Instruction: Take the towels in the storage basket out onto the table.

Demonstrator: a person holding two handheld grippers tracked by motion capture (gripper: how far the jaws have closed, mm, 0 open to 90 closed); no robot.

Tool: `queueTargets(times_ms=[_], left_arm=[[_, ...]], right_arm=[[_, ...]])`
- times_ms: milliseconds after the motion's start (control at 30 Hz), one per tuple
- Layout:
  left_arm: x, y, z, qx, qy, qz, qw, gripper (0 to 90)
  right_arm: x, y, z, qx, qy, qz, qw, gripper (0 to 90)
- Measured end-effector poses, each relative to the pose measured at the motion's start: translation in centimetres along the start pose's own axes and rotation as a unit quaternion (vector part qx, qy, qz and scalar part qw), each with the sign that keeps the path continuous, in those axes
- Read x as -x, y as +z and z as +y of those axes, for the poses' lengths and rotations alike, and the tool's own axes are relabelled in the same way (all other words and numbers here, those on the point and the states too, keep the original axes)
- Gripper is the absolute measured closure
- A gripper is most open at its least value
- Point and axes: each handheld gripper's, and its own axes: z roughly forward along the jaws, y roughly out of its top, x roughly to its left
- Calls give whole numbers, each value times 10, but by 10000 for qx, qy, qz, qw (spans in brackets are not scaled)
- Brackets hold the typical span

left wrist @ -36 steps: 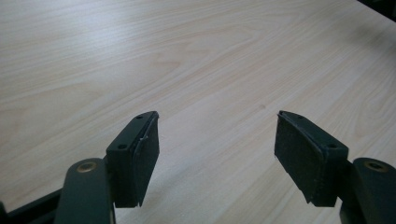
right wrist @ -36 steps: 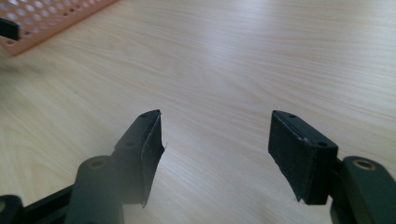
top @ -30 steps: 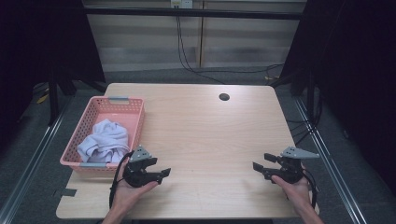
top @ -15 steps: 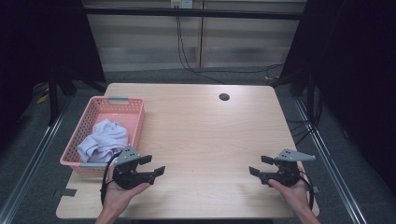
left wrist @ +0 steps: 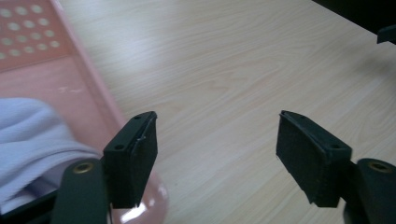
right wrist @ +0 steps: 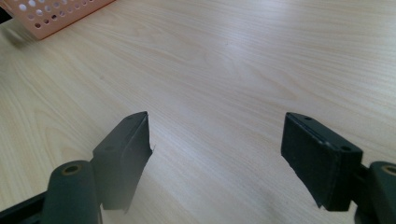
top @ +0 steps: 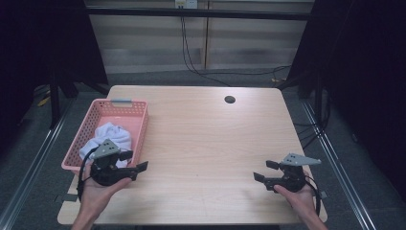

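L gripper [top: 134,161] jaws wide at pink basket [top: 95,120] w/ white cloth [top: 107,136], R gripper [top: 265,170] wide over bare table [top: 201,134].

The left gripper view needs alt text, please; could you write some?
The left gripper, jaws open and empty, hangs over a pale wooden table. Beside its left jaw is a pink perforated plastic basket holding white crumpled cloth.
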Motion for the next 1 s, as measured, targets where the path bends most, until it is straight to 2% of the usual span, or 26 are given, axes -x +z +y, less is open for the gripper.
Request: queueTargets(times_ms=[67,100,233,267,433,567,600,667,700,733,767,800,867,1000], left_arm=[[-9,-9,3,35,-60,80,9999,296],[-14,-13,4,8,-127,107,9999,294],[-33,-26,10,-116,-190,144,9996,331],[-38,-28,11,-114,-277,196,9994,316],[-57,-39,15,-199,-306,571,9977,257],[-71,-41,17,-447,-317,772,9955,221],[-75,-41,17,-478,-370,724,9955,201],[-82,-41,17,-452,-526,730,9949,215],[-86,-41,18,-529,-563,707,9945,228],[-88,-41,19,-562,-606,781,9935,235],[-88,-41,19,-562,-606,781,9935,238],[-94,-42,19,-527,-686,885,9923,237],[-102,-43,20,-671,-666,877,9917,242],[-114,-38,21,-727,-645,996,9903,220]], right_arm=[[-1,2,1,-20,-47,12,10000,235],[-2,2,1,-25,-93,8,10000,234],[-4,3,0,-103,-164,74,9998,218],[-4,3,0,-132,-199,110,9997,218],[-8,5,-1,-241,-298,228,9990,217],[-7,8,0,-261,-293,229,9990,206],[-7,8,0,-260,-289,241,9990,206],[-7,8,0,-264,-289,223,9990,206],[-7,7,0,-263,-281,228,9990,206],[-7,7,0,-265,-288,218,9990,207],[-6,7,0,-262,-278,202,9991,209],[-6,7,0,-260,-248,192,9992,209],[-6,7,0,-249,-250,196,9992,209],[-6,7,0,-249,-229,212,9992,209]])
